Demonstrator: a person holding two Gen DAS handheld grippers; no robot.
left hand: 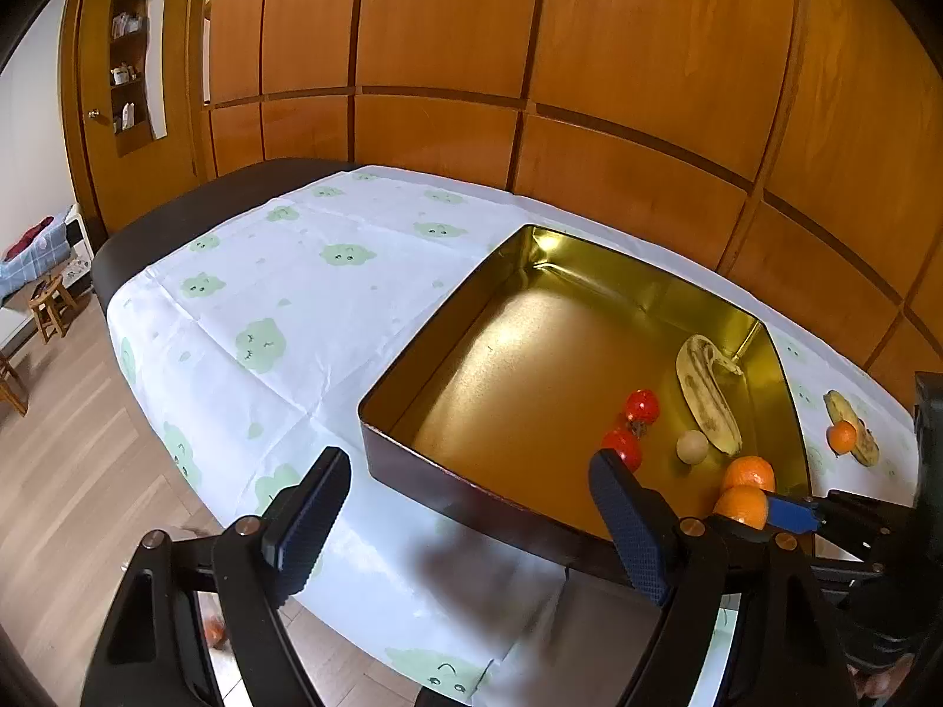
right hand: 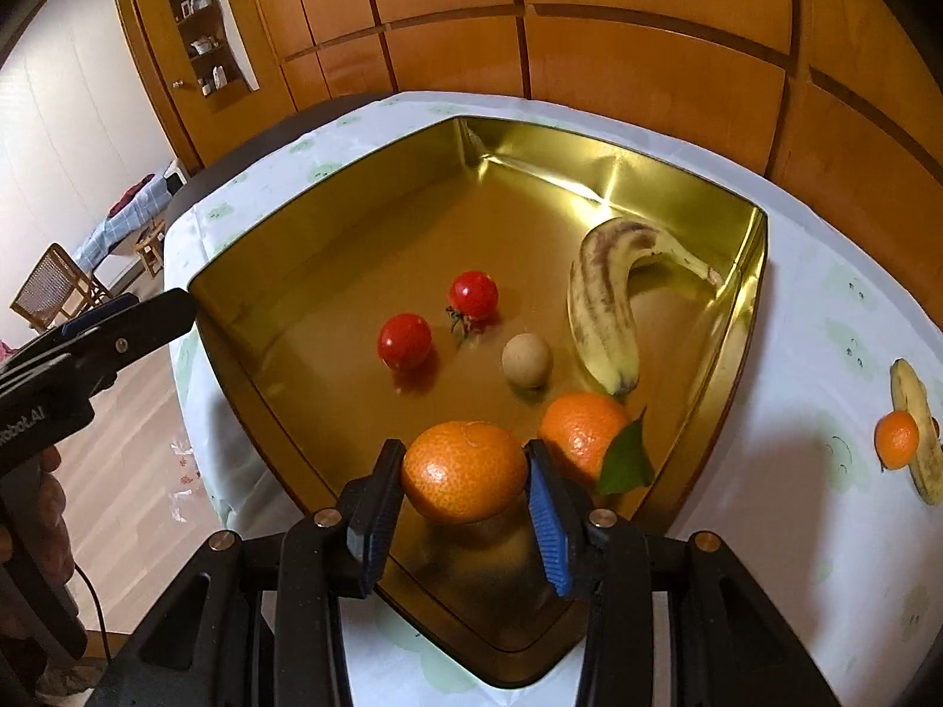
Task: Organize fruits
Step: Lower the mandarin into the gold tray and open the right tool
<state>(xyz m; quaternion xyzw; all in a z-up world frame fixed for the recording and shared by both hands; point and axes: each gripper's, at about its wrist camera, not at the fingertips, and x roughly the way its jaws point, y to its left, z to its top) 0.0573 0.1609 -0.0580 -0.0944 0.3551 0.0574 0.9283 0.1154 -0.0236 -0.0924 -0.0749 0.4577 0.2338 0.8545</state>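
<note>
A gold tin tray [right hand: 748, 306] [left hand: 412, 365] stands on the table. In it lie a spotted banana [right hand: 601, 300] [left hand: 707, 395], two red tomatoes [right hand: 404, 342] [right hand: 472, 293], a small beige ball-shaped fruit [right hand: 526, 360] and an orange with a green leaf [right hand: 580, 430]. My right gripper [right hand: 465, 471] is shut on another orange [right hand: 464, 471] [left hand: 741, 505], held just above the tray floor near its front edge. My left gripper [left hand: 465, 506] is open and empty at the tray's near left corner. A small orange [right hand: 896, 439] [left hand: 841, 436] and a second banana [right hand: 916, 430] lie on the cloth, right of the tray.
A white cloth with green cloud faces [left hand: 283, 306] covers the dark table. A wooden panelled wall [left hand: 589, 59] rises right behind the table. The floor [left hand: 71, 442] drops off to the left, with stools [left hand: 50, 306] and a chair [right hand: 53, 288] farther away.
</note>
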